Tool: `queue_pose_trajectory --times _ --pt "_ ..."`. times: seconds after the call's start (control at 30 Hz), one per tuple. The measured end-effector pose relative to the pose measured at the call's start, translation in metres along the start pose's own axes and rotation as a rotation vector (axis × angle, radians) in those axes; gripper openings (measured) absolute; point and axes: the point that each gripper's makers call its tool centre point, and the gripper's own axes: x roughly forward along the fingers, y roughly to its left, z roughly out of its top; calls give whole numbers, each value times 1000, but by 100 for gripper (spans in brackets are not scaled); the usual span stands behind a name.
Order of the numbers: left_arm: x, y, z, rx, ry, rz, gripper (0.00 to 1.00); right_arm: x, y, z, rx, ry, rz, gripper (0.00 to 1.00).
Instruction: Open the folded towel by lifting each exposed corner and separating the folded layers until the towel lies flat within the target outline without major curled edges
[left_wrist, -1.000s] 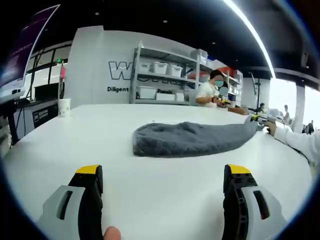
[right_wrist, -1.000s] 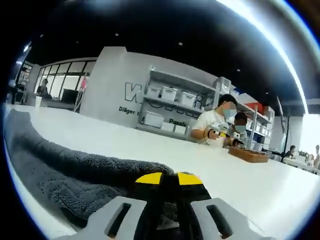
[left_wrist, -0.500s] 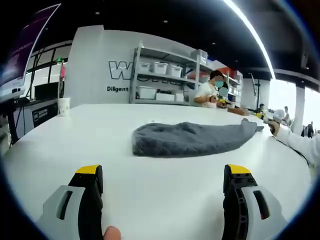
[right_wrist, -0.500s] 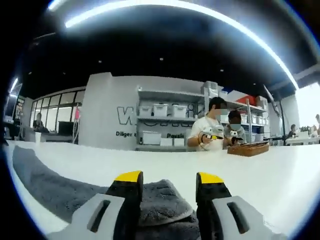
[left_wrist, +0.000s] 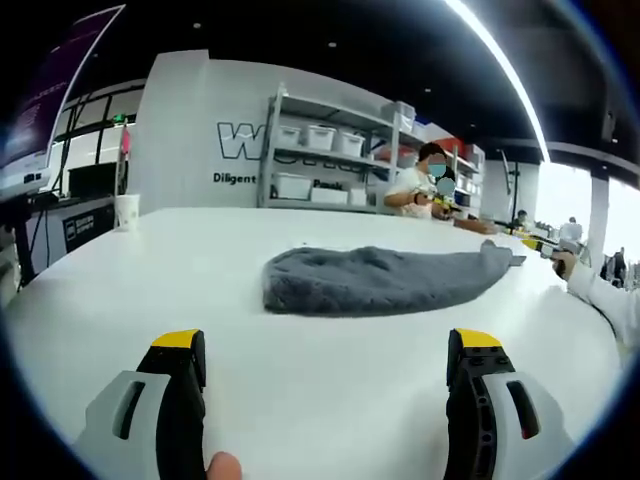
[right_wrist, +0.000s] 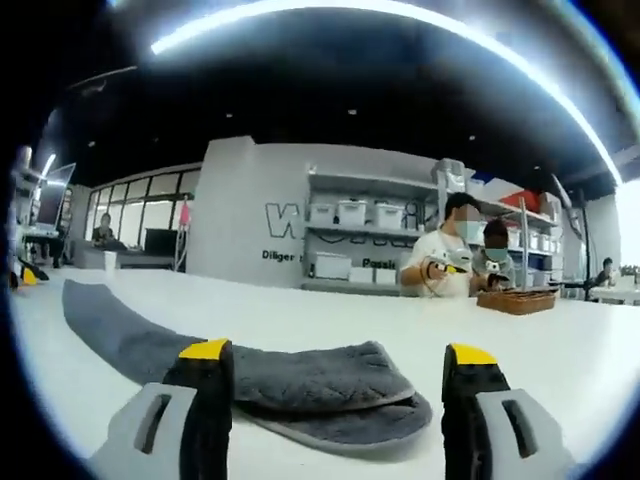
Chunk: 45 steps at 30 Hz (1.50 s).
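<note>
Both jaws gaped wide: left hand-held gripper (left_wrist: 325, 375) hovered low over the smooth white bench (left_wrist: 320, 400), right hand-held gripper (right_wrist: 335, 395) just short of the fluffy grey towel (right_wrist: 290, 385), lying folded.

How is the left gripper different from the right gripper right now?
The left gripper sits back from the grey towel, with bare white table between them; the right gripper is right at the towel's near end, which lies between its jaws. The left gripper looks at the towel side-on, the right gripper along its length. Both are wide open, yellow-tipped, and hold nothing.
</note>
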Motion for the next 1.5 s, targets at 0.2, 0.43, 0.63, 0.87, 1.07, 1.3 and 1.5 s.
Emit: queue_pose_trajectory --times 0.2,0.43,0.63,0.87,1.07,1.3,1.5 --pt "0 -1 0 -2 -2 -4 99 -15 7 -8 38 37 31 99" --pt "-1 -2 -1 -2 -1 -4 99 -26 2 -12 73 51 26 99" --pt "0 -2 -1 14 3 1 99 -29 -2 -10 103 44 14 99" --pt "5 -6 8 136 5 -2 98 -32 -8 -19 129 67 -2 99" --pt "19 -1 7 233 95 -29 98 -30 -8 -18 116 67 -2 99" --pt "41 12 9 231 161 -69 98 -29 -10 -18 104 69 -9 99" --pt "51 25 12 184 166 -105 88 -30 -12 -18 95 69 -21 99"
